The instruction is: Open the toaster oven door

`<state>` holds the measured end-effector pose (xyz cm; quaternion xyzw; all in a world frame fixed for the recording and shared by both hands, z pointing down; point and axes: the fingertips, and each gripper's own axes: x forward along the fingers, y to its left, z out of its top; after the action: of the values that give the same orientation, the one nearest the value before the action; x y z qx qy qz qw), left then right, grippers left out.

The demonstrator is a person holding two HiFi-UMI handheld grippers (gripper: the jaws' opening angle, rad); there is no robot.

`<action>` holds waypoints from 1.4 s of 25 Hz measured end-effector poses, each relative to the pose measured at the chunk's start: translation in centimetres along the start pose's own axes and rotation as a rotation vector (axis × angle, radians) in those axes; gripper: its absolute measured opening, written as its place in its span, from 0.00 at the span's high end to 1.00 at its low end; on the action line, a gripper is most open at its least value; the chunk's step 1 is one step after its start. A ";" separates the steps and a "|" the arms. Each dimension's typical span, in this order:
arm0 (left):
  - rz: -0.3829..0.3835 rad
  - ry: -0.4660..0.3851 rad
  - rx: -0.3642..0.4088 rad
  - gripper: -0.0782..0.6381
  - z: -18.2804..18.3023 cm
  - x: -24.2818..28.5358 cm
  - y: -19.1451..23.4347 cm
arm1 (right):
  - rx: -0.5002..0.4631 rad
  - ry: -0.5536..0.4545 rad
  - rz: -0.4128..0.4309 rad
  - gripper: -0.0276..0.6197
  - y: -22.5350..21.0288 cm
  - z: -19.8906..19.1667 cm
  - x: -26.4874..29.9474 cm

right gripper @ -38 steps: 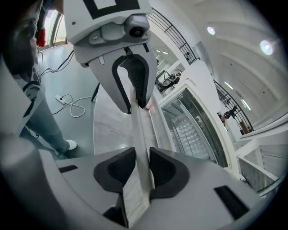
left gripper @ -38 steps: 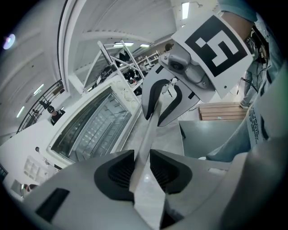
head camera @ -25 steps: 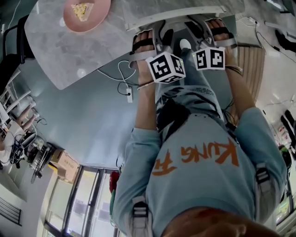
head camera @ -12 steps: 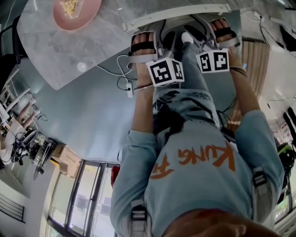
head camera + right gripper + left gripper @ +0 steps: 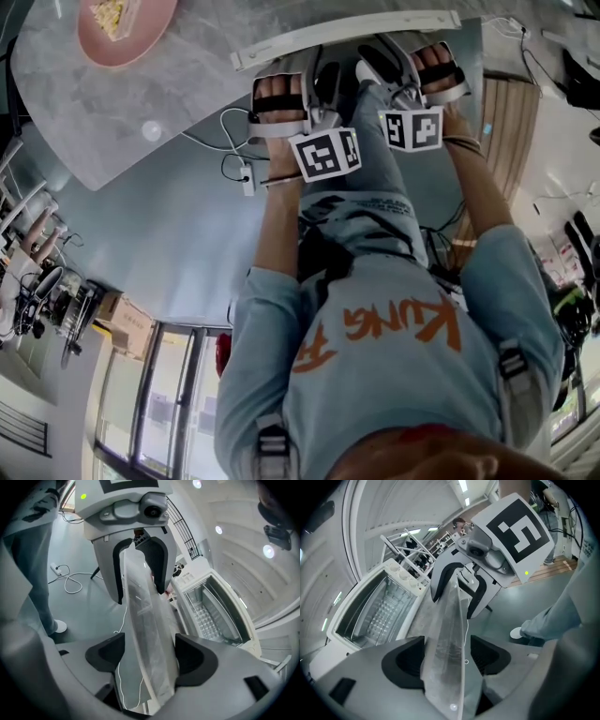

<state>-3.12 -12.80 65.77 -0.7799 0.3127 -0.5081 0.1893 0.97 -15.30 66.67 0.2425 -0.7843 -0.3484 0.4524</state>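
The white toaster oven (image 5: 375, 606) stands open, its wire rack bare. Its glass door (image 5: 445, 630) hangs out flat and runs edge-on between the jaws of both grippers. My left gripper (image 5: 445, 656) straddles the door's edge; its jaws are opening, and the pads stand off the glass on both sides. My right gripper (image 5: 147, 656) straddles the same door (image 5: 147, 620) from the opposite end, pads also apart from it. Each gripper shows in the other's view, facing it. In the head view both marker cubes (image 5: 325, 155) (image 5: 411, 128) sit below the door's white handle bar (image 5: 347, 36).
A pink plate (image 5: 127, 23) with food lies on the marble table (image 5: 141, 103) to the left. A white cable and power strip (image 5: 246, 178) lie on the grey floor. The person's leg and shoe (image 5: 516, 633) are close to the grippers.
In the head view the plate, the handle bar and both grippers have drifted left and upward. The jaws' own movement cannot be made out there.
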 end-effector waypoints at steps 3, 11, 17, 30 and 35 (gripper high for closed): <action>0.026 0.007 0.012 0.48 0.0 0.6 -0.5 | -0.016 -0.007 -0.016 0.47 0.5 -0.5 0.2; 0.090 0.025 0.042 0.48 -0.5 1.7 -1.4 | -0.038 0.006 -0.083 0.48 1.3 -1.2 0.9; 0.126 0.080 0.162 0.48 -1.9 2.7 -2.2 | -0.103 0.043 -0.132 0.51 2.0 -1.6 1.8; 0.067 0.043 0.094 0.47 0.0 0.3 -2.3 | 0.004 0.011 -0.049 0.53 1.3 0.1 -1.9; 0.117 -0.036 -0.151 0.48 1.6 -2.2 0.2 | 0.149 0.001 -0.095 0.67 -1.7 1.1 -3.5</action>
<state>-2.36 -11.47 63.52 -0.7812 0.3918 -0.4572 0.1651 1.78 -13.57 63.04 0.3127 -0.7954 -0.3099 0.4165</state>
